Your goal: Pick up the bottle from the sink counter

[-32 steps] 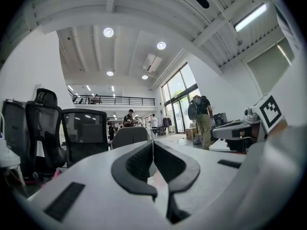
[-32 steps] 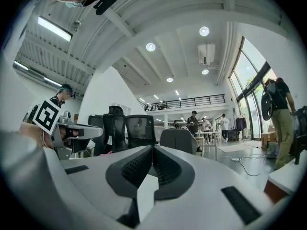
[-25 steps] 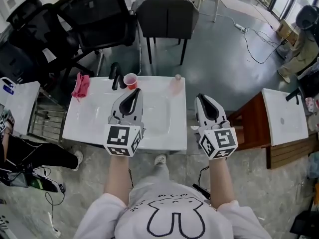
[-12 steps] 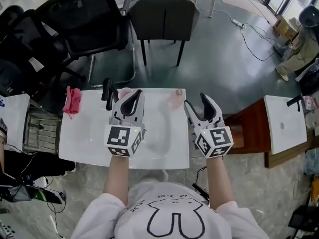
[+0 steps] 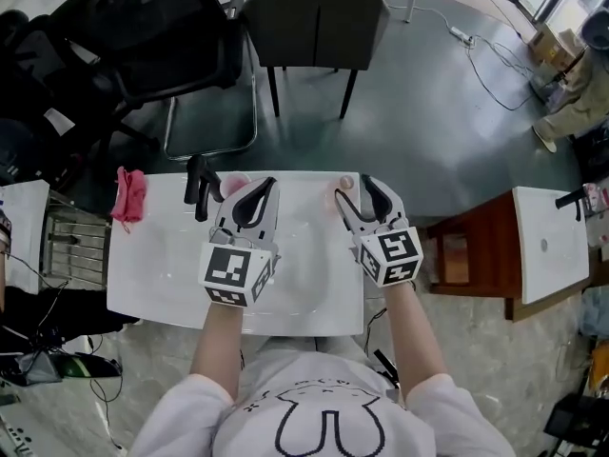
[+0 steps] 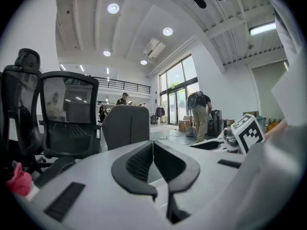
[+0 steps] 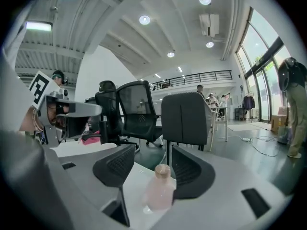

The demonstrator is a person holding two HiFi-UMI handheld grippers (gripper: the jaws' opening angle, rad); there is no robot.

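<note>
A small pale pink bottle [image 5: 343, 188] with a tan cap stands upright at the back right corner of the white sink counter [image 5: 152, 274]. My right gripper [image 5: 354, 191] is open, one jaw on each side of the bottle [image 7: 159, 189], and neither pad presses on it. In the right gripper view [image 7: 153, 166] the bottle stands closer to the right-hand jaw. My left gripper [image 5: 257, 190] hovers over the basin, shut with nothing in it [image 6: 153, 150].
A black faucet [image 5: 197, 185] and a red cup [image 5: 231, 186] stand at the counter's back edge, the cup half hidden by my left gripper. A pink cloth [image 5: 127, 194] lies at the back left corner. Office chairs [image 5: 314, 17] stand behind; a wooden stand [image 5: 476, 255] is to the right.
My right gripper went from shut to open and moved forward and left until its jaws came round the bottle. The left gripper stayed shut over the basin.
</note>
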